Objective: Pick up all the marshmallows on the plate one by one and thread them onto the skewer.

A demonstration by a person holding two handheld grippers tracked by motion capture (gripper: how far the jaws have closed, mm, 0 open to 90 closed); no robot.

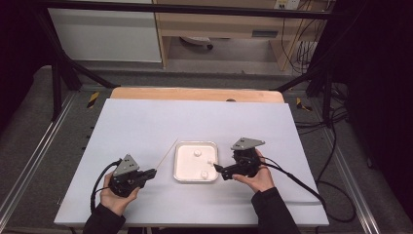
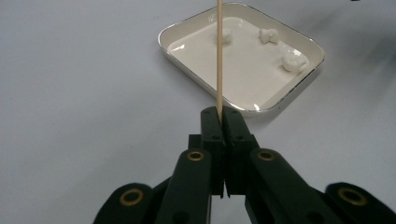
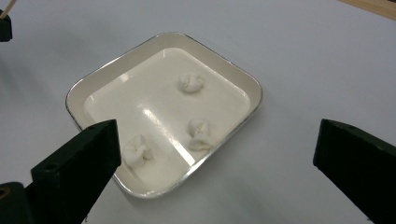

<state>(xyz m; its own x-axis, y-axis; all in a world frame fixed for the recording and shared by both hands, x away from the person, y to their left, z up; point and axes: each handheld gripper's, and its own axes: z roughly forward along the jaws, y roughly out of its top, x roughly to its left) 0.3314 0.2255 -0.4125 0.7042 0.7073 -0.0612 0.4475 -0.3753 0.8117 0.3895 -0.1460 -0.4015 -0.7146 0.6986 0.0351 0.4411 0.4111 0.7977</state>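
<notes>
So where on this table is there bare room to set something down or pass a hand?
The white table top is bare behind the tray up to the wooden strip, and on both outer sides. It is crowded at the front middle: the left gripper with its skewer and the open right gripper flank the tray, which holds three white lumps.

The sheet (image 1: 146,126) is bare left of, beyond and right of the tray (image 1: 196,179). The skewer (image 1: 167,152) slants across the gap just left of the tray. Three lumps (image 3: 190,82) stand well apart inside it.
</notes>
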